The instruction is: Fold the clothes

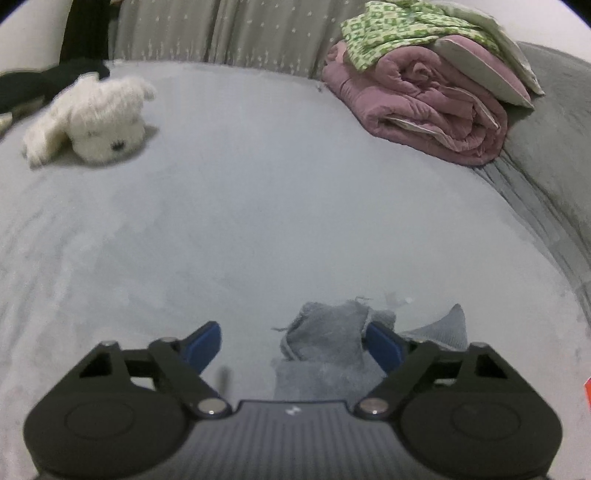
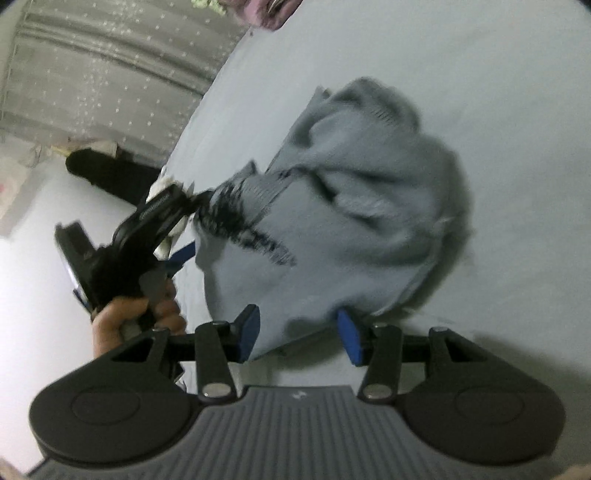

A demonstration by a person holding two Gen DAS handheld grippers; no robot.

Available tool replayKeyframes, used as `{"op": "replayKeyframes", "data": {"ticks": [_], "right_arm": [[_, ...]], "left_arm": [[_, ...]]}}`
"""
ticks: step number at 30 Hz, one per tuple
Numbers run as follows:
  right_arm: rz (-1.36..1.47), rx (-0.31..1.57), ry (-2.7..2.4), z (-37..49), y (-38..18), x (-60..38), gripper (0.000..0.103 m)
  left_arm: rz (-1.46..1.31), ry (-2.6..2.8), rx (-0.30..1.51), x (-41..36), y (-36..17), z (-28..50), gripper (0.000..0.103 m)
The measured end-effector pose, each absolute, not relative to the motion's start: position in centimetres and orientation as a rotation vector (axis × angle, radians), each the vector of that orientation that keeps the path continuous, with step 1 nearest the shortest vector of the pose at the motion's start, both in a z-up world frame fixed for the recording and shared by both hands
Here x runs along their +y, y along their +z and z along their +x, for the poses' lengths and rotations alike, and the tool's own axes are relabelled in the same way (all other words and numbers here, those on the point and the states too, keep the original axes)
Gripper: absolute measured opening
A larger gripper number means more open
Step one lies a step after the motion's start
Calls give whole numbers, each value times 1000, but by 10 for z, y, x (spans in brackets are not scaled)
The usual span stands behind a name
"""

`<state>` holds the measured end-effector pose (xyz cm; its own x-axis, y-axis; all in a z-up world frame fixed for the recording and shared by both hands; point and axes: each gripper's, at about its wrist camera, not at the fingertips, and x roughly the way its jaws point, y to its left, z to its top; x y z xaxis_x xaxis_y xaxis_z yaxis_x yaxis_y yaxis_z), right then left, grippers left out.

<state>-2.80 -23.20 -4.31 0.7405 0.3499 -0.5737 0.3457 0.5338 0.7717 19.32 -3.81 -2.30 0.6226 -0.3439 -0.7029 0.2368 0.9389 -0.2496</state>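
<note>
Gaping at lower centre, neither the left gripper [image 1: 295, 349] nor the right gripper [image 2: 300, 338] pinches the grey garment [image 2: 332, 206], which risks slumping unfolded.

The bed sheet [image 1: 258, 206] is plain pale grey. Near, the garment [image 2: 351, 206] is blue-grey knit with a broken black marking across it. Far left lies a plush toy [image 1: 88, 122] — white, dark nose. Far right, the quilt [image 1: 424, 110] is dusty pink, under a cloth [image 1: 399, 33] — green-and-white print. The pads [image 1: 384, 347] are blue.
</note>
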Motion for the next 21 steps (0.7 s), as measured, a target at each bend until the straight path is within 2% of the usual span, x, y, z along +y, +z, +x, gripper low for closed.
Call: {"op": "replayKeyframes", "data": {"ticks": [3,5,6,7,9,10,21], "right_arm": [[1026,788,-4,-16,-45,-223,51],[1014,797,-9,-9,-48,-219,51],[1003,799,-8,-6,-48,-219,46],[991,800,-8,-3,-49,-218,31],[956,796,-14,2,-47,-217,15],[930,781,-23,2,-44,-217,13],[801,623,-59,-42,-5,-246,9]], "left_arm": [[-164,-345,855,-40,-32,196,55],[-176,-356,866,-40,-36,196,28],[-185,-356,868,-39,-38,196,22],[-195,-350,864,-36,-38,194,17],[-222,-337,852,-28,-36,190,14],[-242,-338,841,-23,-34,187,13],[-261,-340,700,21,15,137,9]]}}
